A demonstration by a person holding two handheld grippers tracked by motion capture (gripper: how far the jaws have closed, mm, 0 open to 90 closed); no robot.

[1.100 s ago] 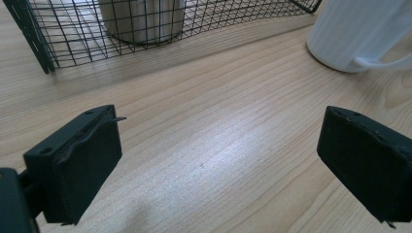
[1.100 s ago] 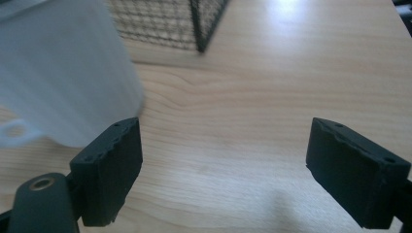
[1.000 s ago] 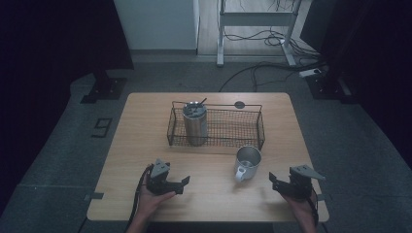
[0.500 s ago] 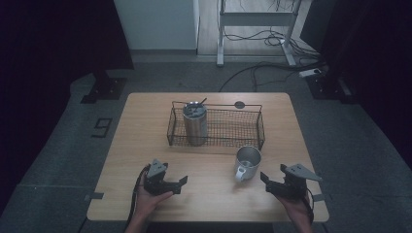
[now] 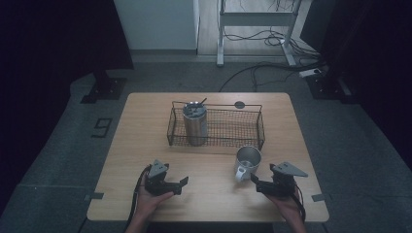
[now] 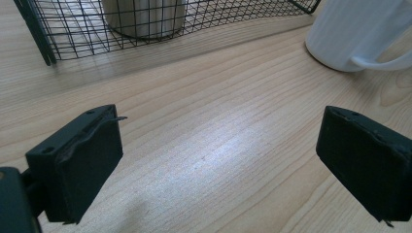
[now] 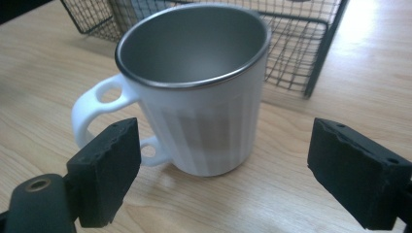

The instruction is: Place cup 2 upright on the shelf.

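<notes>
right tool (image 7: 216, 170): jaws just been opening, gaping wide, white mug (image 7: 204, 97) right ahead, not gripped
left tool (image 6: 218, 165): wide open, nothing in it, over bare bench (image 6: 209, 141)

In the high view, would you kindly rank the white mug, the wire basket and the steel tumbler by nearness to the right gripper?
From the right gripper:
1. White mug, just ahead on the table.
2. Wire basket, behind the mug.
3. Steel tumbler, in the basket's left end.

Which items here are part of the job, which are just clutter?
In play: white steel-lined mug, standing upright before the right gripper, whose jaws have just been opening; black wire basket.
Bystanders: steel tumbler in the basket; left gripper, open over bare wooden table.
</notes>
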